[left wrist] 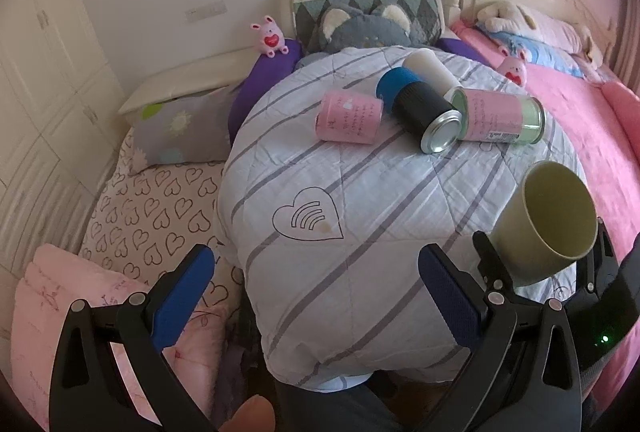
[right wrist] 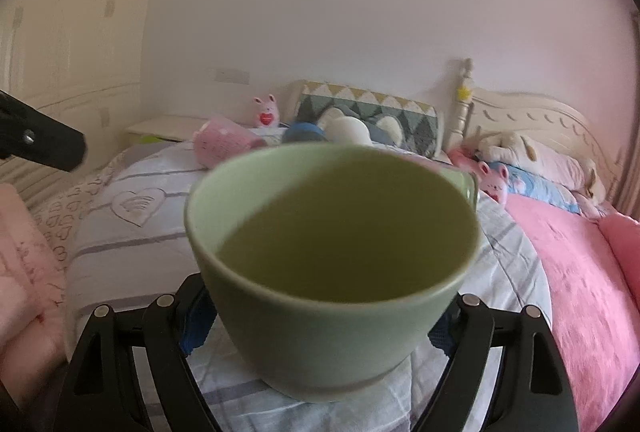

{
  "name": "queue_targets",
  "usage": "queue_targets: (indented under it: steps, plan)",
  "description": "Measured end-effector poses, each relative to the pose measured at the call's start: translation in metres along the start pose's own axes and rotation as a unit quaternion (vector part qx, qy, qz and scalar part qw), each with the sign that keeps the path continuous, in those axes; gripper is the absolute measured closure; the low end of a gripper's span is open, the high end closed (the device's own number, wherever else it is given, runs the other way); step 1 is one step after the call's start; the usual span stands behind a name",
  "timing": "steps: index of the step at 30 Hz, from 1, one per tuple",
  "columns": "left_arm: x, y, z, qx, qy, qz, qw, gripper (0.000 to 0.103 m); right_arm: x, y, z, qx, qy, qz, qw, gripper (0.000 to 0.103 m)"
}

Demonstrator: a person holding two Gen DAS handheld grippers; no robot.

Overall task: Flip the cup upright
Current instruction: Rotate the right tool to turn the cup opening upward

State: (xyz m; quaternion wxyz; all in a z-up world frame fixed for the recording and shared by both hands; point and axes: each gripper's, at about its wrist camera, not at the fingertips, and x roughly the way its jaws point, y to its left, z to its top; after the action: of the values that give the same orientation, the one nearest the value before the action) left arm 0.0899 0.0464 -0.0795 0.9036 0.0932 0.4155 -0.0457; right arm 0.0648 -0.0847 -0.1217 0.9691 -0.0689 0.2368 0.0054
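My right gripper (right wrist: 318,328) is shut on a pale green cup (right wrist: 332,264), which fills the right wrist view with its mouth up and tilted toward the camera. In the left wrist view the green cup (left wrist: 544,220) hangs over the right edge of a striped white quilt (left wrist: 360,191), held by the right gripper (left wrist: 540,264). My left gripper (left wrist: 316,288) is open and empty above the quilt's near edge. A pink cup (left wrist: 350,115) lies on its side further back.
A blue-capped black can (left wrist: 420,107), a white cup (left wrist: 430,69) and a pink-labelled jar (left wrist: 500,115) lie on the quilt. Pillows and plush toys (left wrist: 272,36) sit behind. A pink blanket (left wrist: 580,135) is at right, a folded pink quilt (left wrist: 60,304) at left.
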Motion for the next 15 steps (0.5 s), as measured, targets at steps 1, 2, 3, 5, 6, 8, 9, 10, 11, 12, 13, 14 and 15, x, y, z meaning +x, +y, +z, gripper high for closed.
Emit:
queue_targets:
  steps: [1,2,3,5,6,8,9,10,11,12,13,14,15]
  plan:
    - [-0.002,-0.001,0.0,0.0,0.0,0.002,1.0,0.0,-0.002,-0.001,0.001,0.0,-0.003,0.003,1.0,0.014]
    - [-0.004,-0.002,0.0,-0.001,-0.001,0.005,1.0,0.0,-0.004,-0.001,0.002,0.001,-0.005,0.007,1.0,0.014]
    - [-0.004,-0.003,0.0,-0.001,-0.002,0.005,1.0,0.0,-0.005,-0.002,0.003,0.003,-0.003,0.014,1.0,0.014]
    - [-0.009,-0.004,-0.001,-0.004,-0.003,0.008,1.0,0.0,-0.008,-0.005,0.003,0.004,-0.001,0.025,1.0,0.014]
    - [-0.011,-0.004,-0.002,-0.006,-0.004,0.01,0.9999,0.0,-0.009,-0.007,0.005,0.006,0.0,0.031,0.999,0.014]
    - [-0.018,-0.003,-0.003,-0.014,-0.009,0.012,0.9998,0.0,-0.012,-0.013,0.008,0.015,0.001,0.044,0.999,0.014]
    - [-0.021,-0.002,-0.003,-0.02,-0.012,0.013,0.9997,0.0,-0.015,-0.016,0.01,0.017,0.001,0.049,0.999,0.014]
    - [-0.024,-0.001,-0.004,-0.027,-0.016,0.013,0.9994,0.0,-0.018,-0.017,0.011,0.019,0.002,0.053,0.998,0.014]
    - [-0.028,0.0,-0.004,-0.033,-0.019,0.013,0.9992,0.0,-0.023,-0.018,0.013,0.02,0.002,0.058,0.998,0.014]
    - [-0.032,0.001,-0.005,-0.042,-0.024,0.012,0.9988,0.0,-0.029,-0.022,0.016,0.022,-0.001,0.061,0.998,0.014]
    - [-0.035,0.001,-0.005,-0.048,-0.027,0.012,0.9984,0.0,-0.034,-0.025,0.019,0.026,-0.003,0.066,0.997,0.014]
    - [-0.039,0.001,-0.006,-0.055,-0.032,0.011,0.9979,0.0,-0.039,-0.029,0.023,0.029,-0.003,0.073,0.997,0.014]
    - [-0.043,0.001,-0.006,-0.063,-0.039,0.009,0.9972,0.0,-0.047,-0.034,0.029,0.029,-0.004,0.075,0.997,0.014]
